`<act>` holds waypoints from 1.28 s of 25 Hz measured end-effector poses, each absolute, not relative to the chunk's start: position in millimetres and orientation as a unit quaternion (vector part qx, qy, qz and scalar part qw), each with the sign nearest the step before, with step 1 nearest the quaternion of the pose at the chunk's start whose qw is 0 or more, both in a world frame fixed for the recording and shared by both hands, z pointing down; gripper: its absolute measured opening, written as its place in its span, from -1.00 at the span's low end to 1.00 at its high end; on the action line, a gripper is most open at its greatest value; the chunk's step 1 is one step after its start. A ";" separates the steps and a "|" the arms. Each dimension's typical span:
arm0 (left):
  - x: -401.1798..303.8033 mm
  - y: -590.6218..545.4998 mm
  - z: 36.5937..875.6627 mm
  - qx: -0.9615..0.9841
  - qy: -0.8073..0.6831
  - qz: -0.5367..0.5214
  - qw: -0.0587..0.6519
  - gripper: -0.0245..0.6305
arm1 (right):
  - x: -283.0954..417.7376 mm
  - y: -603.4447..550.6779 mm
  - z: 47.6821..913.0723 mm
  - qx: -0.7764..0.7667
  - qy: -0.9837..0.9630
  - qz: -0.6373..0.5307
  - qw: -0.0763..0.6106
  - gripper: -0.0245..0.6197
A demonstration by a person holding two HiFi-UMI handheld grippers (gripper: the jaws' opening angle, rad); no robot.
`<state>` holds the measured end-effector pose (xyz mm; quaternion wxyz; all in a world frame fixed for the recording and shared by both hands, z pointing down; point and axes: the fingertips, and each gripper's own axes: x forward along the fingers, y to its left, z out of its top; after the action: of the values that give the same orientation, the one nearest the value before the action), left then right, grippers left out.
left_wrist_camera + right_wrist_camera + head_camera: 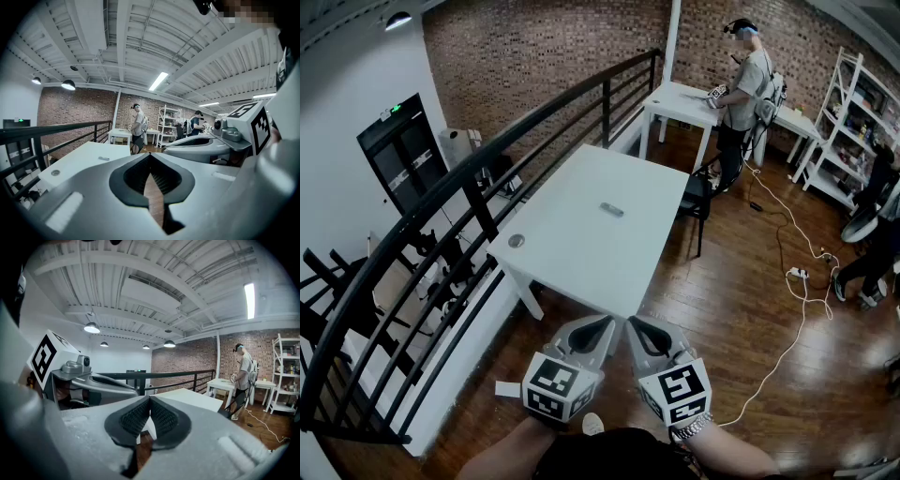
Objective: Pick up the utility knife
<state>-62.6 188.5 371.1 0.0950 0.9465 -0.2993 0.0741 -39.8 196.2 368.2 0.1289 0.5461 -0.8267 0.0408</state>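
Note:
A small grey utility knife [611, 209] lies flat near the middle of the white table [581, 253]; the left gripper view shows the knife [103, 158] far off on that table [79, 161]. Both grippers hang side by side in front of the table's near edge, well short of the knife. My left gripper [602, 322] has its jaws together, tips touching, nothing between them [150, 154]. My right gripper [634, 322] is likewise shut and empty [150, 398].
A round grommet [517, 241] sits in the table's near left corner. A black railing [469, 178] runs along the left. A dark chair [697, 199] stands at the table's right. A person [741, 84] works at a far white table [680, 101]. White cables [797, 281] trail over the wooden floor.

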 end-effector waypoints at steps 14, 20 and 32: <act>-63.2 118.7 380.6 0.943 -0.304 0.081 0.106 -0.87 | -29.9 119.8 375.2 0.547 -0.824 0.046 0.138 -0.95; -49.8 86.8 390.9 0.935 -0.325 0.095 0.106 -0.87 | -16.6 81.9 382.9 0.526 -0.838 0.049 0.134 -0.95; 9.3 10.1 400.8 0.909 -0.380 0.131 0.108 -0.87 | 41.2 -3.3 385.6 0.466 -0.873 0.063 0.133 -0.90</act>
<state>9.3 10.1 400.8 0.1081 0.9094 -0.3797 0.1311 41.2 -3.3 385.6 0.1333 0.4658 -0.8726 0.0627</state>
